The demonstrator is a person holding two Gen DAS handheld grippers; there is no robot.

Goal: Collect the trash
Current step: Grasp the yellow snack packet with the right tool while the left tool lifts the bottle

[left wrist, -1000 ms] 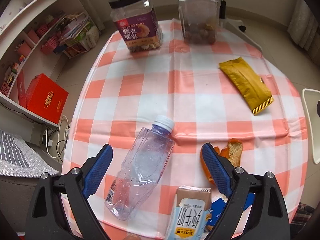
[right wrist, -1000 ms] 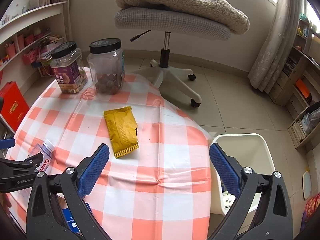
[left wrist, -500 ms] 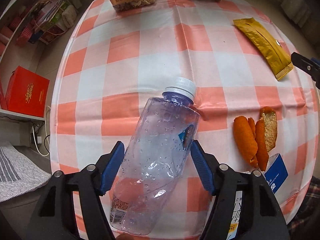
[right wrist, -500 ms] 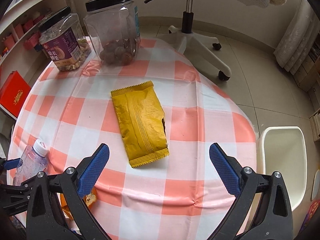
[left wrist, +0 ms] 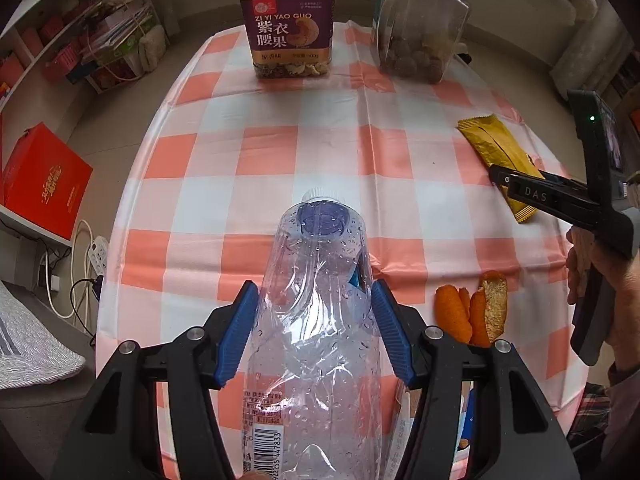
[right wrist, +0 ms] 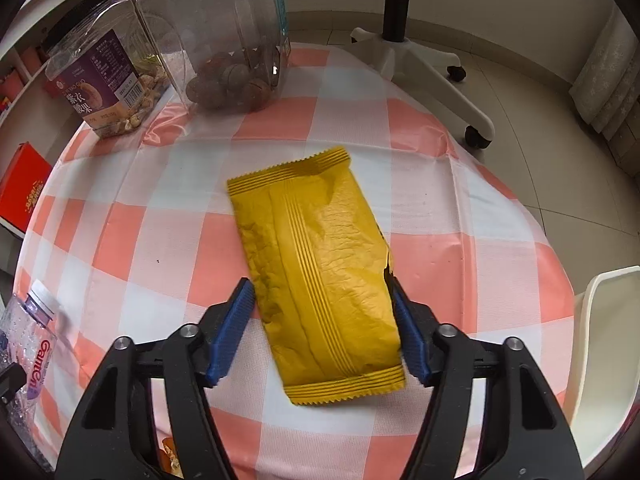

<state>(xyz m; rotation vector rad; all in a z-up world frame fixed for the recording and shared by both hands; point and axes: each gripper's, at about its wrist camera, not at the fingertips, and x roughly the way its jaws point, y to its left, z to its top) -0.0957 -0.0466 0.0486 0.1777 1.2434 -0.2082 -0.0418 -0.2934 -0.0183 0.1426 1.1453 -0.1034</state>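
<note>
Nearest the lens in the left wrist view, the left hand-held gripper (left wrist: 312, 332) straddles the clear plastic bottle (left wrist: 320, 320), which fills the lower centre of the frame with its white cap pointing away. The jaws are closing, both blue pads (left wrist: 236, 332) touch the bottle's sides, and its wall looks creased between them. Whether the bottle has left the counter (left wrist: 320, 152) cannot be told.

In the right wrist view, the right hand-held gripper (right wrist: 322, 328) is also closing, with the yellow wrapper (right wrist: 316, 272) between its jaws at lower centre. The pads sit at the wrapper's two long edges and seem only just to meet them, so I judge this grip not yet firm; the wrapper lies flat on the checked cloth.

So nothing appears collected yet: two pieces are just being taken. Still untouched is the orange peel (left wrist: 472, 308), lower right of the left view, and a small carton (left wrist: 404, 420) half hidden behind that gripper's right finger.

At the right edge of the right view stands a white bin (right wrist: 600, 340) beside the counter, likely the destination. Farthest off, the cashew jar (left wrist: 288, 20) and the clear jar (left wrist: 416, 32) at the top are probably not trash.
</note>
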